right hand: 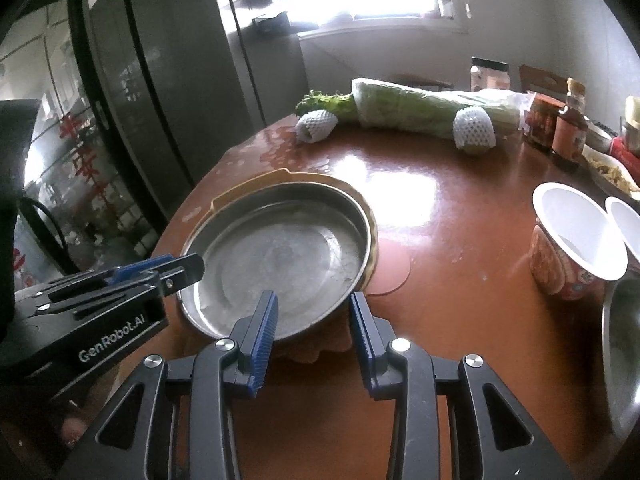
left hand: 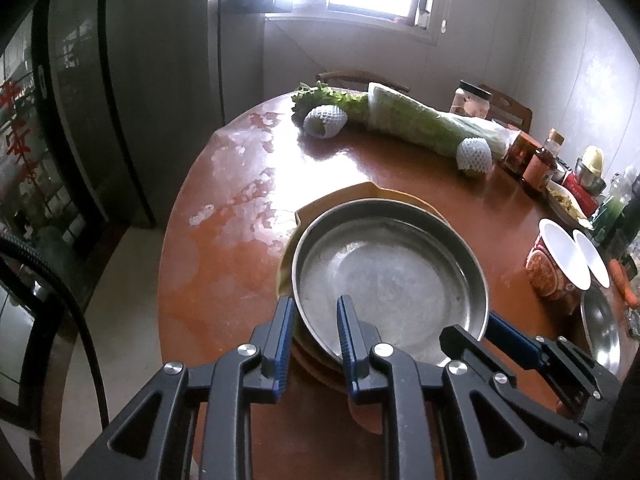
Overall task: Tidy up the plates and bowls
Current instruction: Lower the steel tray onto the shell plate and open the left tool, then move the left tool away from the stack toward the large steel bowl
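A round steel plate point(left hand: 384, 272) point(right hand: 280, 252) lies on a yellow plate point(left hand: 360, 194) point(right hand: 280, 176) with a notched rim. Under them are brown plates point(right hand: 320, 348), all stacked on the red-brown round table point(left hand: 224, 240). My left gripper point(left hand: 316, 320) point(right hand: 188, 270) is closed across the steel plate's near-left rim, one finger inside and one outside. My right gripper point(right hand: 314, 316) point(left hand: 476, 330) straddles the near-right rim the same way, and its pads seem to clamp it.
Two paper cups point(left hand: 560, 264) point(right hand: 572, 236) and a steel bowl point(left hand: 600, 328) point(right hand: 620, 360) stand at the right. A wrapped cabbage point(left hand: 420, 124), two foam-netted fruits point(left hand: 324, 120), jars and bottles point(left hand: 540, 164) line the far edge. A dark fridge point(left hand: 120, 80) stands left.
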`<state>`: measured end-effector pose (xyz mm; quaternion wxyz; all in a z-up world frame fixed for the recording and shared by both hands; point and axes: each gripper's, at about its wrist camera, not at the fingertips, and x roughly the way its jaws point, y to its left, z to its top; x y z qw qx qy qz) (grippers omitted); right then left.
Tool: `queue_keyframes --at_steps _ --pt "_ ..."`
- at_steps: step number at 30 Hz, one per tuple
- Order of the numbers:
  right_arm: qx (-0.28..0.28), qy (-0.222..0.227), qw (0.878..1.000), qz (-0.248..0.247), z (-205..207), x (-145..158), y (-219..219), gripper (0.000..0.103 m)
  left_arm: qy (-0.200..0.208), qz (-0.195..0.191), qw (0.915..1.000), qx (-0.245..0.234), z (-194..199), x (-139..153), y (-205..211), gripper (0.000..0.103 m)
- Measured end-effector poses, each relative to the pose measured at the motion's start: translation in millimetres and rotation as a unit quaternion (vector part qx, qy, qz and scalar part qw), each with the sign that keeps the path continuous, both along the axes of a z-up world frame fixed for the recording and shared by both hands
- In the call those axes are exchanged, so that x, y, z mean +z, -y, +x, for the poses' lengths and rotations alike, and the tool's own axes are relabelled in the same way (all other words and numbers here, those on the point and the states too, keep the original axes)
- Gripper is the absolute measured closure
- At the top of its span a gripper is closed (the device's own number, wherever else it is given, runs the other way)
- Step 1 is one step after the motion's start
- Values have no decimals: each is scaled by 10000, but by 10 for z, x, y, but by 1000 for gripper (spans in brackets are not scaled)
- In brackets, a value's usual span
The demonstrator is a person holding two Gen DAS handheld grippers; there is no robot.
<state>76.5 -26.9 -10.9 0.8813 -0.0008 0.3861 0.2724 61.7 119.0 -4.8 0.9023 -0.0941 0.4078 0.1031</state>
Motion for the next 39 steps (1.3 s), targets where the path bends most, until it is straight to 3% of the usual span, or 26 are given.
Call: queue_keyframes --at_steps 15,22,27,30,34,39 --pt "21 -39 10000 29 10 8 15 61 135 5 9999 -39 -88 78 -4 72" --pt "-64 123 9999 64 -36 103 88 51 313 101 9995 -20 -178 202 29 66" --pt "-190 313 9993 100 -78 220 201 47 499 165 9986 -56 -258 309 95 54" --pt "-256 479 9984 142 -137 307 290 46 616 156 9979 -98 -315 379 151 52" --pt "-361 659 9970 209 -203 422 417 35 744 211 9969 -153 -379 474 248 46" --pt "-543 872 9943 270 -281 559 599 32 829 235 9958 -297 -423 571 404 44"
